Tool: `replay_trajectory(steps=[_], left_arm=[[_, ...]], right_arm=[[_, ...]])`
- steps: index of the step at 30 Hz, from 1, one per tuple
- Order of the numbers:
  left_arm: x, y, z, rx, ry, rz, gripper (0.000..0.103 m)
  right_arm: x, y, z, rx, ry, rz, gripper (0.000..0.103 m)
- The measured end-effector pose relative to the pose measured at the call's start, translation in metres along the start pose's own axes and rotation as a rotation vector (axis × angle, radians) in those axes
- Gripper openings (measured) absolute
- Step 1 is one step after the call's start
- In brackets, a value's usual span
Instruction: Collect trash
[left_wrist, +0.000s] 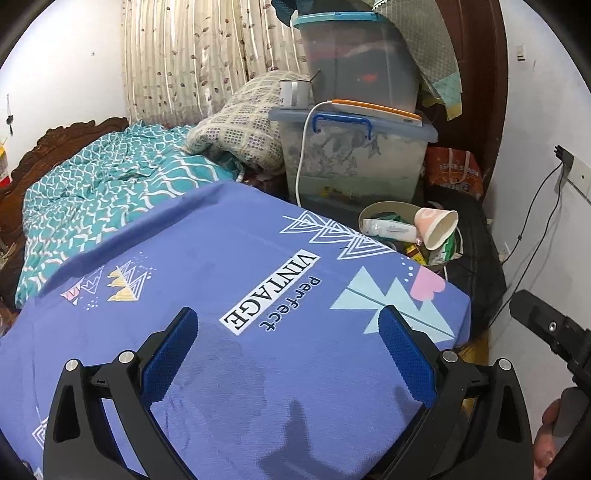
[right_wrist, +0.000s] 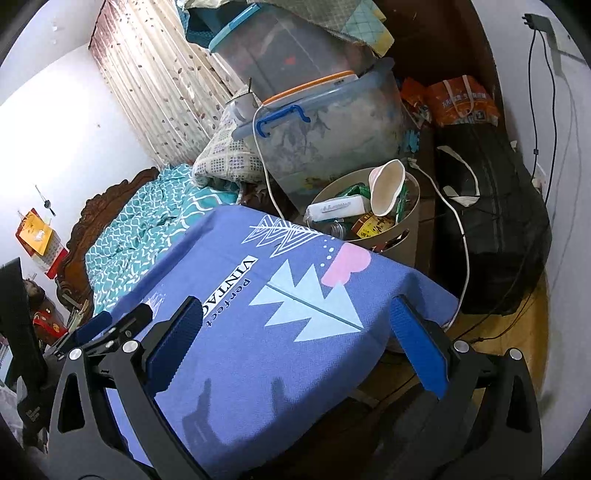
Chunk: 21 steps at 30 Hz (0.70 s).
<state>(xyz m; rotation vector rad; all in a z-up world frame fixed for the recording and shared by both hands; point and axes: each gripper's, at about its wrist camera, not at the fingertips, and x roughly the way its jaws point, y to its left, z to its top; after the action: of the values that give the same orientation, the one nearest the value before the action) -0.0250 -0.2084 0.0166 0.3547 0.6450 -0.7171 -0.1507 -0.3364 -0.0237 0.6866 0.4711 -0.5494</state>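
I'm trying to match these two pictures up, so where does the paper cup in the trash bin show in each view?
Left wrist view: the paper cup lies on its side atop the trash bin, right of centre, mouth facing right.
Right wrist view: the cup leans in the bin, above centre, mouth facing the camera.
Shared landmark: the white pack lies left of the cup.

the left gripper (left_wrist: 288, 332) is held with its blue-padded fingers (left_wrist: 171, 354) spread wide and nothing between them, while the right gripper (right_wrist: 295, 325) is likewise held agape and empty, just beside it.
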Motion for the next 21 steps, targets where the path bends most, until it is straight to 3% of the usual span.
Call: replay_trajectory(steps=[10,21], left_arm=[[-0.003,-0.011,0.004,0.020,-0.023,0.042,0.094],[-0.008,-0.032,0.002,0.095,-0.065,0.040,0.094]], right_arm=[[-0.002,-0.014,-0.002,0.035,-0.007,-0.004,0.100],[-0.003,-0.024,-0.003,0.053,-0.008,-0.011,0.100]])
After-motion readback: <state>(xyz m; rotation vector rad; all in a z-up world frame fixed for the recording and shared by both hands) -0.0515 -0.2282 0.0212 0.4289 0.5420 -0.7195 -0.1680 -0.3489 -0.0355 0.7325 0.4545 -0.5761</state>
